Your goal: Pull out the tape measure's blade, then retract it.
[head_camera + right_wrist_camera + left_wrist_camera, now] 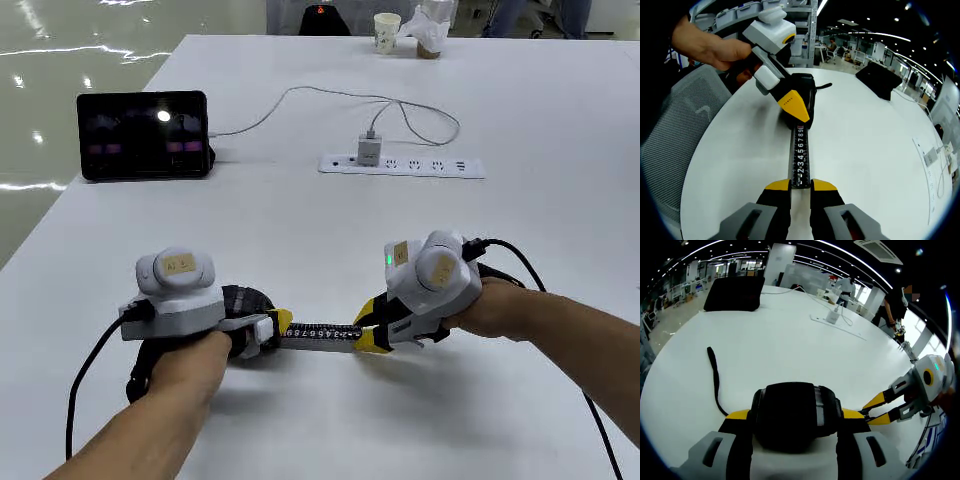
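Left gripper [270, 326] clamped on black tape measure case [790, 412]. Right gripper [800, 186] pinching tip of blade [800, 155], jaws nearly together. Blade out short way, flat on white table [300, 220]. Case well apart from power strip [402, 164], on person's side, somewhat left.

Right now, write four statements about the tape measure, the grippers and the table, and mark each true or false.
1. The left gripper is shut on the tape measure. True.
2. The blade is fully inside the tape measure. False: a numbered stretch is out, and the right gripper has its fingers closed on the end.
3. A charger is plugged into the power strip. True.
4. The paper cup stands beside the tape measure. False: it stands at the far end of the table.
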